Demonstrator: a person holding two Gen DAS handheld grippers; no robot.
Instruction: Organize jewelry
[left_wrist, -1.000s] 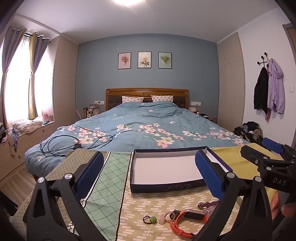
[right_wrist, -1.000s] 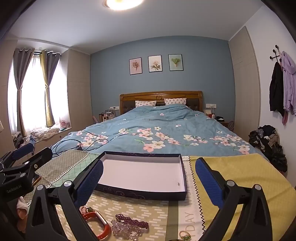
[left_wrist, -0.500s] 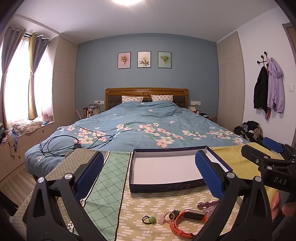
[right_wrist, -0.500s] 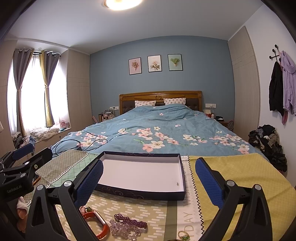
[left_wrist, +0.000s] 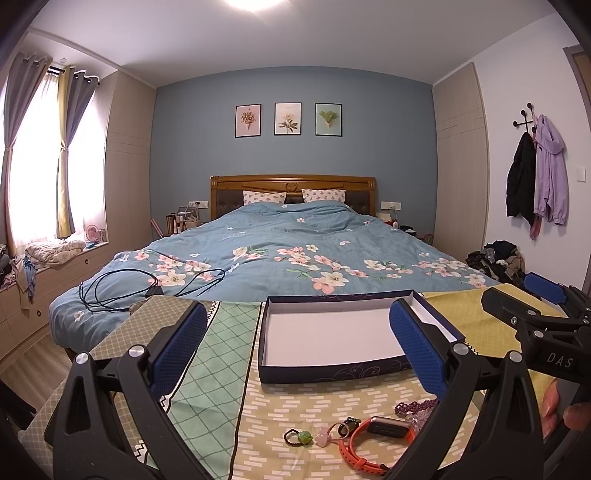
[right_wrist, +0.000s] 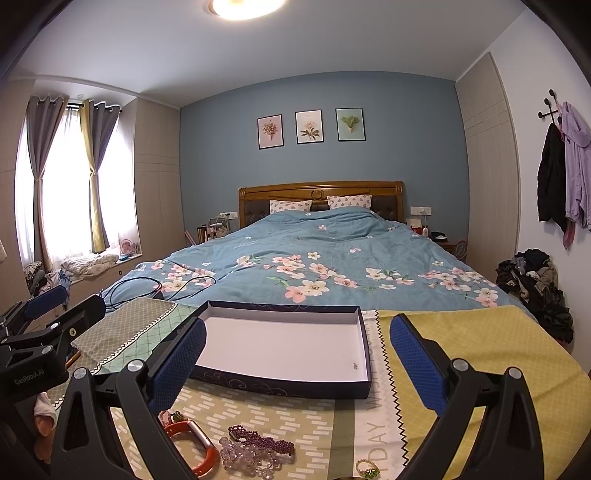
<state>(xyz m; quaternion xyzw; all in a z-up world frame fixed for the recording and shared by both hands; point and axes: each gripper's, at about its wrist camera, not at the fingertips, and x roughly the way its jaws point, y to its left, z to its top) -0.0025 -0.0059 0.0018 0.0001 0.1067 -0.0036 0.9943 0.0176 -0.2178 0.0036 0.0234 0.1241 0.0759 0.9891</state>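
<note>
On the cloth-covered worktop (left_wrist: 325, 406) at the foot of the bed (left_wrist: 295, 243), both tools hover wide open and hold nothing. The left tool (left_wrist: 297, 350) frames the near-left part of the box (left_wrist: 332, 371), its blue pads well apart. The right tool (right_wrist: 297, 354) mirrors it from the other side, jaws spread just as far. The box sits lid-off, its white floor almost bare save a tiny speck near one corner, clearly waiting to take the pieces. Those pieces lie in a loose row just in front of it, between the box and the tools: an orange watch (left_wrist: 373, 443), a green bead ring (left_wrist: 300, 438), purple beads (right_wrist: 264, 441), clear beads (right_wrist: 243, 458) and a small ring (right_wrist: 366, 469). Nothing appears packed yet, so I judge this the very start. The open jaws suit a first pick, probably the watch, nearest the left tool.
</note>
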